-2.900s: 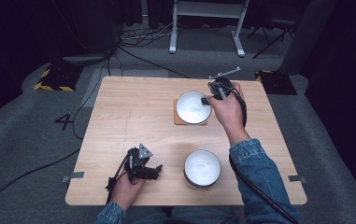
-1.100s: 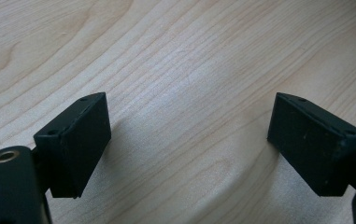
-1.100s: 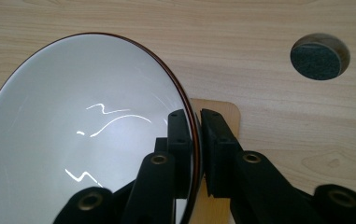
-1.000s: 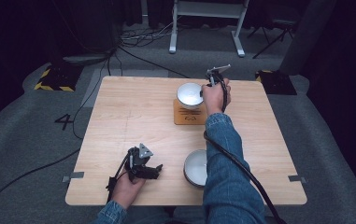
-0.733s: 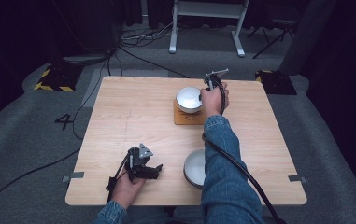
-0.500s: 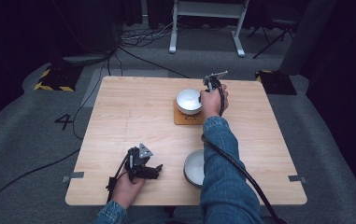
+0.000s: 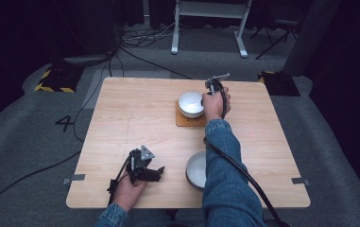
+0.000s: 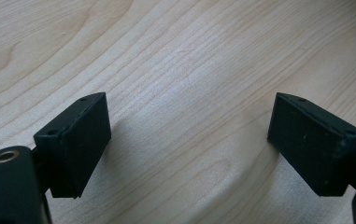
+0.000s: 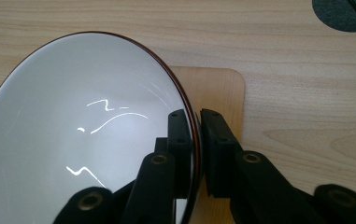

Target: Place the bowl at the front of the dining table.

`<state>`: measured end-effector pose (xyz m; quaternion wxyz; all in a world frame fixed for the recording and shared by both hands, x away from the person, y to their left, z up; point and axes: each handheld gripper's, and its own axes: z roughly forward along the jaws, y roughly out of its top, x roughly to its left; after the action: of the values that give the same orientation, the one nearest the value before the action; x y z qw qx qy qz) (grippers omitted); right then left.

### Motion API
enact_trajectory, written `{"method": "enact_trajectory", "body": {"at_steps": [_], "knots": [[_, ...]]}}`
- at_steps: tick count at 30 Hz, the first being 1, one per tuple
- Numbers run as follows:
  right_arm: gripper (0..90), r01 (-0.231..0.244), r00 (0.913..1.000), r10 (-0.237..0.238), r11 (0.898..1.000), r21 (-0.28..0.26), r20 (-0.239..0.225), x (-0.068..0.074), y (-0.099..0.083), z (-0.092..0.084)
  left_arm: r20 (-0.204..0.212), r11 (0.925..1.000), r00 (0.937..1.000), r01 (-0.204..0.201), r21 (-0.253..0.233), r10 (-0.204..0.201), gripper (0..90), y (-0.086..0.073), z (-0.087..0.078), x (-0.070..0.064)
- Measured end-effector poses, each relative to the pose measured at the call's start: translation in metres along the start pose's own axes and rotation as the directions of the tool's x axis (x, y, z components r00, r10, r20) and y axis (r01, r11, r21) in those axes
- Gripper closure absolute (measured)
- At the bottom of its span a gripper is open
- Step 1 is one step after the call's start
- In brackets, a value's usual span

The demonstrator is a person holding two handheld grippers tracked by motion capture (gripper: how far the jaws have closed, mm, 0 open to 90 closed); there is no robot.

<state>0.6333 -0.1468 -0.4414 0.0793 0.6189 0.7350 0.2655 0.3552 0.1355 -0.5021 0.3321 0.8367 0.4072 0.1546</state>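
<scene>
the right gripper (image 9: 198,140) is pinching the rim of the white bowl (image 9: 73,130), one jaw inside the wall and one outside, so the thin edge is giving it a firm hold for lifting or placing. the bowl is sitting over the wooden coaster (image 7: 191,120), which is poking out just beyond the outer jaw. the left gripper (image 8: 187,140) is resting low over bare table (image 8: 180,56), jaws spread wide and holding nothing, parked out of the way. a second bowl (image 7: 196,169) is sitting near it, beside the person's right sleeve (image 7: 222,165).
</scene>
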Motion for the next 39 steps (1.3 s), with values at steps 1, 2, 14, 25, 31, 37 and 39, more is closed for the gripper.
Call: {"method": "enact_trajectory", "body": {"at_steps": [1, 2, 14, 25, 31, 37, 39], "knots": [[83.3, -0.001, 1.0000, 0.001, 1.000, 0.001, -0.003, -0.001, 0.000, 0.000, 0.000, 1.0000, 1.0000, 0.000, 0.000, 0.000, 13.4, 0.000, 0.000, 0.000], [83.4, -0.002, 1.0000, 0.002, 1.000, 0.002, 0.000, -0.001, 0.000, 0.000, 0.000, 1.0000, 1.0000, 0.000, 0.000, 0.000, 13.5, 0.000, 0.000, 0.000], [53.1, -0.013, 0.9994, 0.010, 0.997, -0.081, -0.033, -0.007, 0.002, -0.006, 0.001, 1.0000, 1.0000, 0.000, 0.001, 0.000, 13.5, 0.001, 0.000, 0.000], [49.5, 0.211, 0.9754, -0.217, 0.970, -0.123, -0.036, 0.014, 0.016, -0.047, 0.003, 0.9999, 1.0000, -0.008, 0.009, 0.008, 13.4, 0.001, 0.000, 0.000], [47.4, 0.310, 0.9474, -0.318, 0.939, -0.148, -0.033, 0.022, 0.016, -0.077, 0.018, 0.9999, 0.9998, 0.006, 0.010, -0.007, 13.5, 0.000, 0.001, 0.000], [46.9, 0.356, 0.9288, -0.368, 0.920, -0.163, -0.045, 0.019, 0.006, -0.099, 0.016, 0.9999, 0.9998, 0.007, 0.010, -0.007, 13.5, 0.000, 0.001, 0.000], [46.8, 0.369, 0.9215, -0.384, 0.912, -0.177, -0.057, 0.017, 0.002, -0.107, 0.016, 0.9999, 0.9998, 0.007, 0.009, -0.007, 13.5, 0.000, 0.001, 0.000]]}}
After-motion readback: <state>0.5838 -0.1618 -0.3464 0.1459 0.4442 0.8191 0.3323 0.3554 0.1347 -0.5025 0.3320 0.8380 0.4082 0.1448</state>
